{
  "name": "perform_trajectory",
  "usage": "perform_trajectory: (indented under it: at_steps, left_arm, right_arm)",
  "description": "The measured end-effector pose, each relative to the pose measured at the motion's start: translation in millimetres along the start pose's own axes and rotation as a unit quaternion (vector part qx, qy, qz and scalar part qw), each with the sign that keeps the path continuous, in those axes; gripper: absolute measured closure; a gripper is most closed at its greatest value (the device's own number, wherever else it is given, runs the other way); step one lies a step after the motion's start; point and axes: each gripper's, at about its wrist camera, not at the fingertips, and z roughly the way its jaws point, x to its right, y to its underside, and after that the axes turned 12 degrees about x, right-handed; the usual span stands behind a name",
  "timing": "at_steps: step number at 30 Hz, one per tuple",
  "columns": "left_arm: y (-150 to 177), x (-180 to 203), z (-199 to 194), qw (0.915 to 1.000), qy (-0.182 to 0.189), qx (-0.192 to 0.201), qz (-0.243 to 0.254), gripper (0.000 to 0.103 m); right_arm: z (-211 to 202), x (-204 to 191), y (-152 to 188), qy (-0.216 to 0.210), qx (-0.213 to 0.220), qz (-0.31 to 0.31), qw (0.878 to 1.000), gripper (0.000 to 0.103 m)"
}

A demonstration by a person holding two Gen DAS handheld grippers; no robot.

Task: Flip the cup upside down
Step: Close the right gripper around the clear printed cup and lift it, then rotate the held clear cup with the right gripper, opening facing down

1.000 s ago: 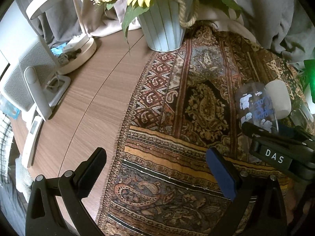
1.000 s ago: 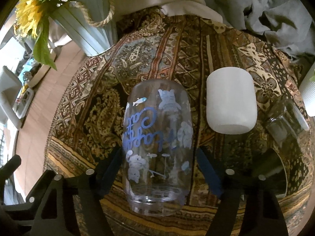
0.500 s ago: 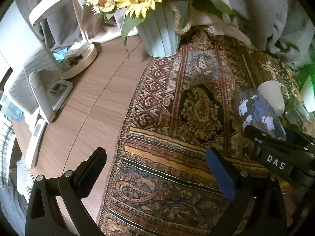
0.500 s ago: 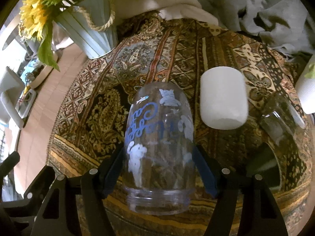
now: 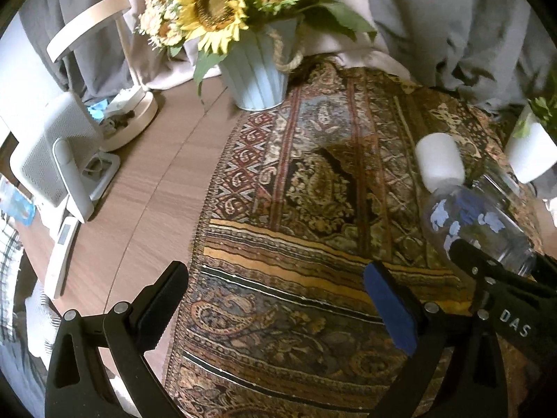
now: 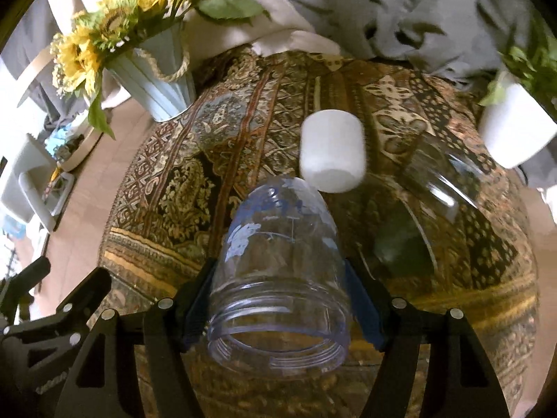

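Note:
My right gripper (image 6: 280,299) is shut on a clear glass cup (image 6: 278,264) with blue and white print. The cup is lifted off the patterned cloth (image 6: 222,146) and tilted, its threaded open mouth toward the camera and its base pointing away. In the left wrist view the same cup (image 5: 470,223) shows at the right edge, held by the right gripper. My left gripper (image 5: 278,299) is open and empty, low over the cloth's near left part.
A white cup (image 6: 332,151) stands upside down behind the held cup. A clear glass (image 6: 438,181) lies to its right. A sunflower vase (image 5: 257,73) stands at the back, a white pot (image 6: 511,132) at the far right, a lamp base (image 5: 128,118) and white device (image 5: 59,160) on the left.
My right gripper has lifted the glass cup off the cloth and tilted it, so its mouth now faces the camera. My left gripper stays open and has drawn back a little.

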Motion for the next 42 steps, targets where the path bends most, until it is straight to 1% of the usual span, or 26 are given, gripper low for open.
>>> perform_trajectory:
  at_steps: [8, 17, 24, 32, 35, 42]
  left_arm:
    - [7.6, 16.1, -13.6, 0.9993, 0.029, 0.0, 0.022, 0.0]
    - [17.0, 36.3, -16.7, 0.9971, 0.053, -0.005, 0.054, 0.0]
    - [22.0, 41.9, -15.4, 0.996, 0.057, -0.008, 0.069, 0.0]
    - [26.8, 41.4, -8.3, 0.9951, 0.057, -0.019, 0.078, 0.0]
    - [28.1, 41.1, -7.0, 0.9943, 0.065, -0.023, 0.082, 0.0]
    - [30.7, 43.2, -6.8, 0.9936, 0.067, -0.027, 0.087, 0.0]
  right_arm:
    - [-29.8, 19.3, 20.9, 0.018, 0.002, 0.038, 0.999, 0.033]
    - [-41.2, 37.9, 43.7, 0.045, -0.001, 0.07, 0.997, 0.033]
    - [-36.7, 43.2, 53.1, 0.055, 0.002, 0.079, 0.995, 0.033]
    - [-25.7, 40.8, 65.9, 0.057, -0.012, 0.087, 0.994, 0.033]
    - [-26.1, 40.5, 67.8, 0.058, -0.014, 0.089, 0.994, 0.033]
    - [-22.9, 40.8, 77.3, 0.055, -0.04, 0.099, 0.993, 0.032]
